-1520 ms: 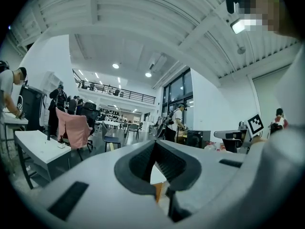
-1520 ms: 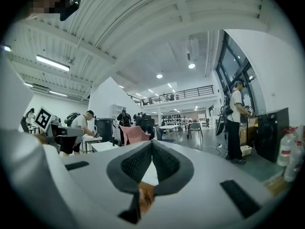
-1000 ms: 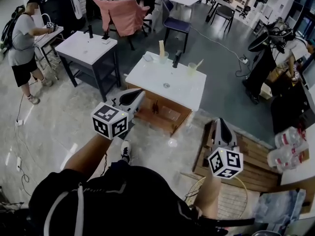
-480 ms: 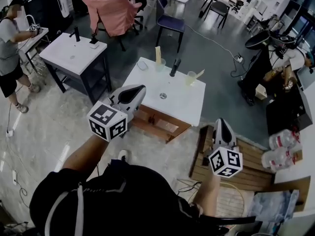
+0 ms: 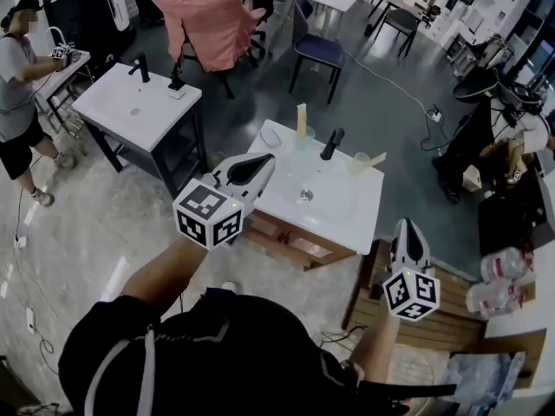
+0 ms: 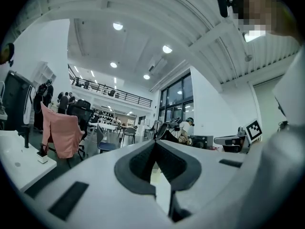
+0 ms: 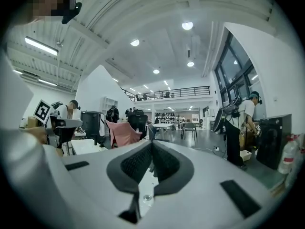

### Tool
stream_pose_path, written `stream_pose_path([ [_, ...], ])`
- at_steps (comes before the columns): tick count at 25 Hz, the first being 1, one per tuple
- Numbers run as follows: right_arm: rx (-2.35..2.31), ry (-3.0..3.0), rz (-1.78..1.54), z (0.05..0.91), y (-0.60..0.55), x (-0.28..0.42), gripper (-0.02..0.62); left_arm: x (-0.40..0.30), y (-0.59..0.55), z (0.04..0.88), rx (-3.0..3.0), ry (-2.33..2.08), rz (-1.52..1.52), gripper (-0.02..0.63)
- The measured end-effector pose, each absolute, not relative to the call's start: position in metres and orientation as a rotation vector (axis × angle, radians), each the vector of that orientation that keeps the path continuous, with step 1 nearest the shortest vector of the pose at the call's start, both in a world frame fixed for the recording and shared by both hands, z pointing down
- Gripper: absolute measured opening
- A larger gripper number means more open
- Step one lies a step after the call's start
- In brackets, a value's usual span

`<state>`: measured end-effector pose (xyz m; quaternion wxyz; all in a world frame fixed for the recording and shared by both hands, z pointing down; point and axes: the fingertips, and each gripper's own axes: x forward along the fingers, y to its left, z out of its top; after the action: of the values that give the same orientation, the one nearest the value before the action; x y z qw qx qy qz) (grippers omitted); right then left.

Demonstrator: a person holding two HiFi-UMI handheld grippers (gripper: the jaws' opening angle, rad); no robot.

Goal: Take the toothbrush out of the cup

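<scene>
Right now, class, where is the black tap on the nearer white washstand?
Head view, centre: the black tap stands at the far edge of the washstand, between the left cup and the right cup.

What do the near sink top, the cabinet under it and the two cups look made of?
Sink top: white, smooth and uniform, so likely ceramic or cast resin. Cabinet: brown with a matt face; it looks like wood or veneered board. Left cup and right cup: pale and see-through, so clear plastic or glass, but too small to tell which.
</scene>
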<state>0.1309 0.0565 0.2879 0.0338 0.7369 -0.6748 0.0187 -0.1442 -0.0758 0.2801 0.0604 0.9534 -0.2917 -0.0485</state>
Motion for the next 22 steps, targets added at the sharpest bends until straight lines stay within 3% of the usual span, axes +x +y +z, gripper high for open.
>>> stream_pose_path([
  [10,2.271,-2.025,0.099,0.310,-0.018,0.126,0.023,-0.164,-0.154,0.313,2.809,-0.909,-0.156,0.003],
  [22,2.229,-2.134,0.108,0.327,-0.086,0.204,0.075,-0.110,-0.190,0.319,2.765,-1.074,-0.109,0.003],
])
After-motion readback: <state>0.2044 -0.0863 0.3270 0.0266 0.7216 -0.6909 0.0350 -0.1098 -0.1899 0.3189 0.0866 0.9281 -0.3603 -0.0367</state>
